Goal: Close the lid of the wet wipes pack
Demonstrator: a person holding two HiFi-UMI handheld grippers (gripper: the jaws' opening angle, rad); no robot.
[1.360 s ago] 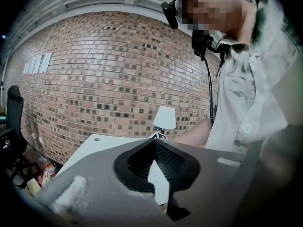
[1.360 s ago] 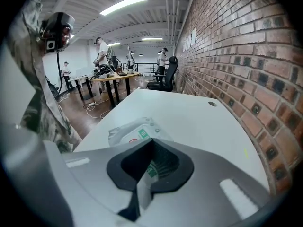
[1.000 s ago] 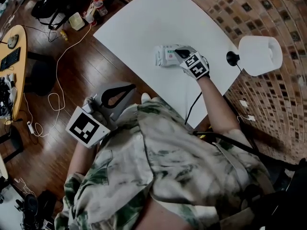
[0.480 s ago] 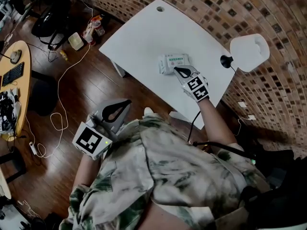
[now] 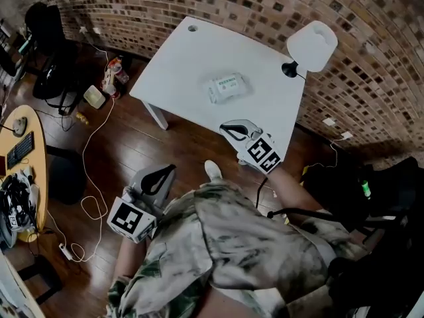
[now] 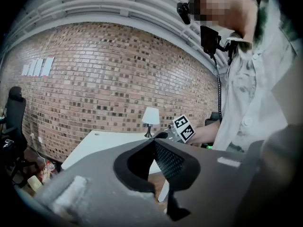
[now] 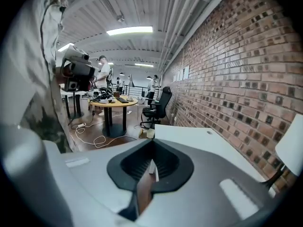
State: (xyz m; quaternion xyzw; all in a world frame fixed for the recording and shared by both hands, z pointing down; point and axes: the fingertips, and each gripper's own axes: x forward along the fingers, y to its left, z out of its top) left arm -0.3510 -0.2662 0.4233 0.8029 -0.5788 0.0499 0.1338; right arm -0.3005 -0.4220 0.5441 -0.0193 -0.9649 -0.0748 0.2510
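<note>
The wet wipes pack (image 5: 227, 87), white with a green label, lies alone on the white table (image 5: 179, 65); its lid looks flat on top. My right gripper (image 5: 225, 128) hangs over the table's near edge, well short of the pack, with its jaws together and nothing between them. My left gripper (image 5: 171, 169) is lower, over the wooden floor beside my body, also shut and empty. In the left gripper view the left gripper (image 6: 154, 141) points toward the table (image 6: 109, 143), and the right gripper's marker cube (image 6: 182, 128) shows beyond it. The right gripper (image 7: 152, 142) looks along the table (image 7: 199, 136); the pack is hidden there.
A white lamp (image 5: 311, 44) stands at the table's far right corner by the brick wall (image 5: 371, 78). Left of the table are a black chair (image 5: 43, 25), floor clutter (image 5: 109, 78), a cable (image 5: 89, 171) and a round wooden desk (image 5: 30, 144).
My right gripper has come off the pack and drawn back to the table's near edge. The view has pulled away from the table. The left gripper stays low by my side.
</note>
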